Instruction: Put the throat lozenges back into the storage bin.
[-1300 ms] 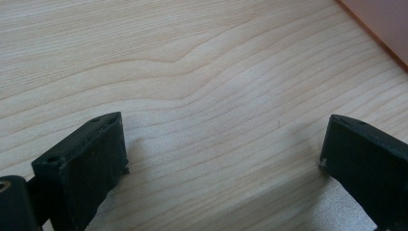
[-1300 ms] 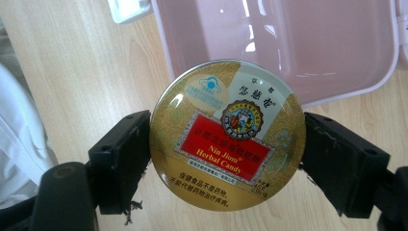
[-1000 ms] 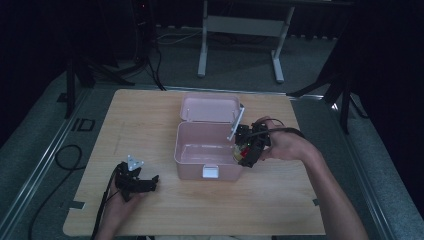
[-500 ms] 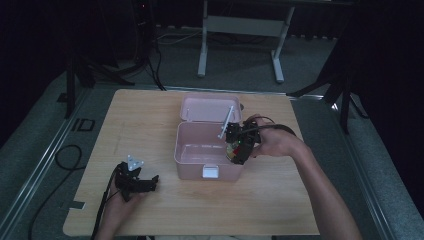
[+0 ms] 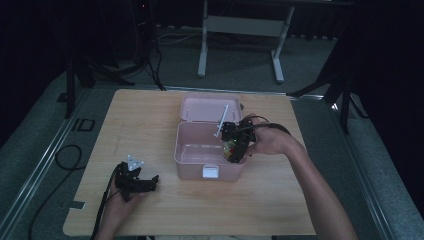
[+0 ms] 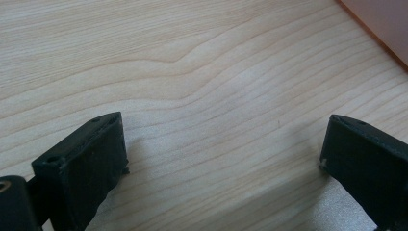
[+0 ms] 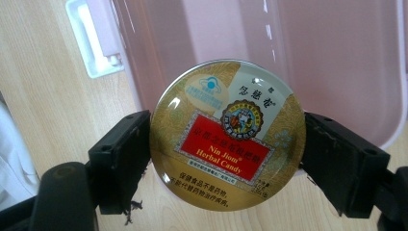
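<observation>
While the wooden table [image 5: 150,120] is carrying everything, the pink box [image 5: 200,150] is sitting open near its middle, lid [image 5: 205,108] tipped back on the far side and white latch [image 5: 210,172] facing the person. A thin white stay [image 5: 220,121] is leaning between lid and box at the box's right rear corner. Over the box's right wall the right gripper [image 5: 233,148] is hovering, its jaws clamping a round candy tin [image 7: 227,134] by opposite edges; the gold tin with its red label is hanging above the box's front right rim. Well to the left of the box, nearer the person, the left gripper [image 5: 134,181] is resting low over bare wood, its jaws spread wide and gripping nothing.
</observation>
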Demonstrator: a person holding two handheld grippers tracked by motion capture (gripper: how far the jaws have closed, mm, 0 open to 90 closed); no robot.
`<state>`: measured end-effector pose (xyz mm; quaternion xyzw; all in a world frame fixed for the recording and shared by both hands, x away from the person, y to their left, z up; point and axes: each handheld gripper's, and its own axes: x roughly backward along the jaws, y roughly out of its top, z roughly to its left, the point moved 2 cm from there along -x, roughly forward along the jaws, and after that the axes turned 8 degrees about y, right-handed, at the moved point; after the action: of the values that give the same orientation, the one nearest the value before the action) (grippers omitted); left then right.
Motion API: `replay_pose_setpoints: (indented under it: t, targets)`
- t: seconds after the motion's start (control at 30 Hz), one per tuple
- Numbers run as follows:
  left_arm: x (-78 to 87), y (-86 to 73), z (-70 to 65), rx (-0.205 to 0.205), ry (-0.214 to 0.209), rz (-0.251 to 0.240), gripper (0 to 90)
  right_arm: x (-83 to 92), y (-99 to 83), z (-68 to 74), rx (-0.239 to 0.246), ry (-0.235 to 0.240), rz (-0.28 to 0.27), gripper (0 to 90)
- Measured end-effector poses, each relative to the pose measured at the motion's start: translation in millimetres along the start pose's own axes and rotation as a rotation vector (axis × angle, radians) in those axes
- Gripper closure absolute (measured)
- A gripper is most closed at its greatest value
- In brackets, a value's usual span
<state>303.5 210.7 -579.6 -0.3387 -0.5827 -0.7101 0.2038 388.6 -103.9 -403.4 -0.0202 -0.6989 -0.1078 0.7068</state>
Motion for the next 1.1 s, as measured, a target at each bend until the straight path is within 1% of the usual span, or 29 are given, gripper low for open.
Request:
replay_pose_setpoints:
  t: [0.17, 0.33, 0.4, 0.47, 0.57, 0.63, 0.73, 0.97, 1.03, 1.1]
  targets:
    - [0.0, 0.0, 0.0, 0.0, 0.0, 0.0, 2.5, -2.4, 1.2, -0.7, -0.003, 0.003, 0.008, 20.2]
    - [0.0, 0.0, 0.0, 0.0, 0.0, 0.0, 2.5, -1.8, 1.0, -1.8, -0.006, 0.001, 0.003, 20.2]
    - [0.0, 0.0, 0.0, 0.0, 0.0, 0.0, 2.5, -2.0, 1.3, -1.6, -0.011, 0.008, 0.003, 20.1]
    - [0.0, 0.0, 0.0, 0.0, 0.0, 0.0, 2.5, -1.3, 2.0, -1.2, -0.014, 0.012, -0.006, 18.2]
    - [0.1, 0.0, -0.1, 0.0, 0.0, 0.0, 2.6, 0.5, 1.8, -0.6, -0.008, 0.014, -0.014, 18.0]
    - [0.1, -0.1, -0.3, 0.0, 0.0, 0.0, 2.5, 1.4, 0.6, -0.6, -0.01, 0.004, -0.012, 18.1]
    - [0.1, -0.1, -0.5, 0.0, 0.0, 0.0, 2.5, 5.2, -2.4, -1.0, -0.014, -0.012, -0.031, 18.2]
    - [0.1, -0.1, -0.6, 0.0, -0.001, 0.0, 2.5, 18.3, -14.5, 1.8, -0.028, -0.054, -0.055, 18.2]
    - [0.1, -0.1, -0.6, 0.0, -0.001, 0.0, 2.5, 20.2, -16.6, 2.1, -0.027, -0.06, -0.06, 18.2]
    - [0.1, -0.1, -0.6, 0.0, -0.001, 0.0, 2.5, 24.2, -22.4, 3.5, -0.036, -0.06, -0.074, 18.4]
